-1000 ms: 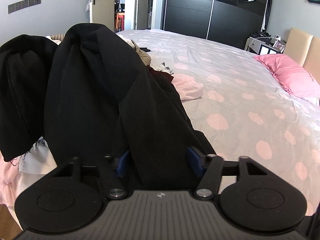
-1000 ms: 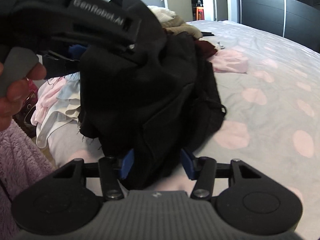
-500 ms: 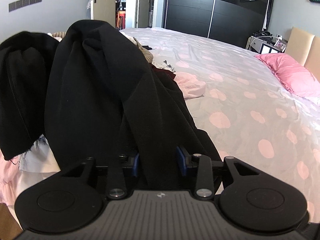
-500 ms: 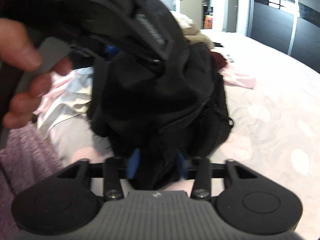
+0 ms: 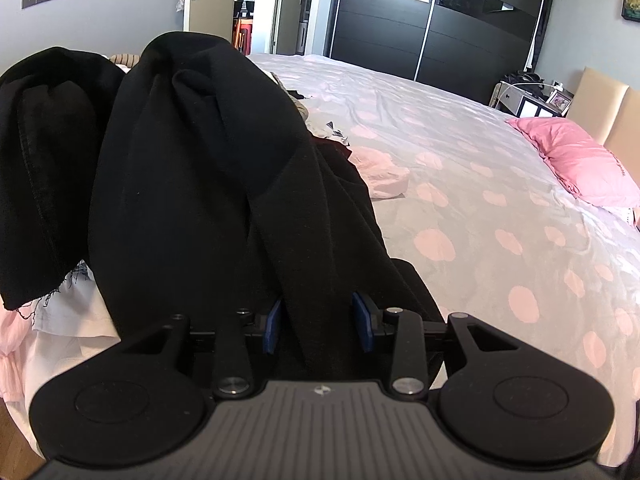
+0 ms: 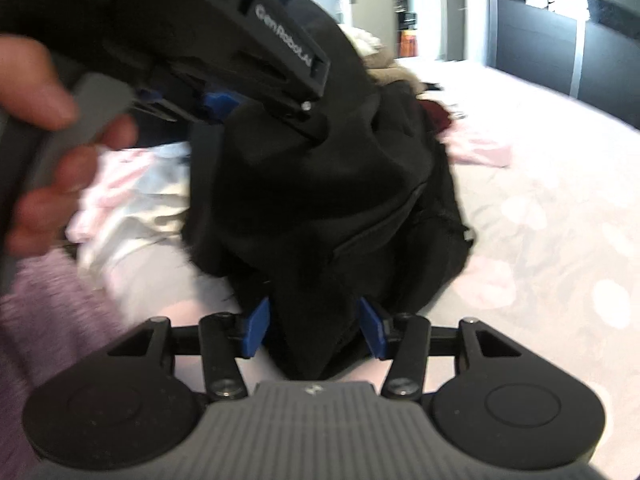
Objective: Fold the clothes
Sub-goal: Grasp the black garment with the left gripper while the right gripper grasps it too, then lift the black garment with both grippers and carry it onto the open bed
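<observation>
A black garment (image 5: 208, 184) hangs lifted above the bed's near edge. A band of it runs down between the blue pads of my left gripper (image 5: 318, 326), which is shut on it. In the right wrist view the same black garment (image 6: 320, 200) bunches in front of my right gripper (image 6: 314, 330), whose blue pads grip a fold of it. The left gripper's body (image 6: 224, 52) and the person's hand (image 6: 44, 128) show at the upper left of that blurred view.
A bed (image 5: 500, 208) with a grey, pink-dotted cover stretches ahead. A pile of pink, white and brown clothes (image 6: 132, 192) lies at its left edge. A pink garment (image 5: 382, 174) and a pink pillow (image 5: 580, 164) lie further off. Dark wardrobe doors (image 5: 440, 28) stand behind.
Both grippers' pads closed in on the black fabric, then stand slightly wider now. The right gripper swung, blurring its view, and the left gripper's body now sits closer and higher in it.
</observation>
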Motion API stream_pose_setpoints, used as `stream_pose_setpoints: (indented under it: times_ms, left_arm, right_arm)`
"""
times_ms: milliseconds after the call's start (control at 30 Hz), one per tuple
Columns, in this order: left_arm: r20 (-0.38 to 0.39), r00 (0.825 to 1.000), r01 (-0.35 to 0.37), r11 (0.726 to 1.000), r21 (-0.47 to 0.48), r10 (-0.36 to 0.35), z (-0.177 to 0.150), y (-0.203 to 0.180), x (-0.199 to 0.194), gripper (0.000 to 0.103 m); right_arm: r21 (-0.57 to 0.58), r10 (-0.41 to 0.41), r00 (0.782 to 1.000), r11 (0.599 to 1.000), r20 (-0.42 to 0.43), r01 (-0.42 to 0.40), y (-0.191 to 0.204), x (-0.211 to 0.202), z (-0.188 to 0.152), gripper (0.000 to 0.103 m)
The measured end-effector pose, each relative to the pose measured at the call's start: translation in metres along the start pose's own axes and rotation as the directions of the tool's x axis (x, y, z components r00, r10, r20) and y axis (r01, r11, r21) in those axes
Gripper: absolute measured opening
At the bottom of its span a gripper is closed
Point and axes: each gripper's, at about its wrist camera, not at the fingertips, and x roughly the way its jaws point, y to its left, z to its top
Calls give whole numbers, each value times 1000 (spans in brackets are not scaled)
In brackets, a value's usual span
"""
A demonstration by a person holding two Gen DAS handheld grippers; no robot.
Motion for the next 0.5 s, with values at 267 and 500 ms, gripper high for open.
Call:
stream_pose_setpoints:
  times_ms: [267,500]
  left_arm:
    - [41,999,25,996,90,-29,3,-17,-4,14]
    - [109,980,153,979,131,-168,24,-50,-30,10]
  right_arm:
    - [77,-66,993,995,97,58,-12,-8,-2,9]
    - [116,-209,940,976,268,184,-42,-74,5,8]
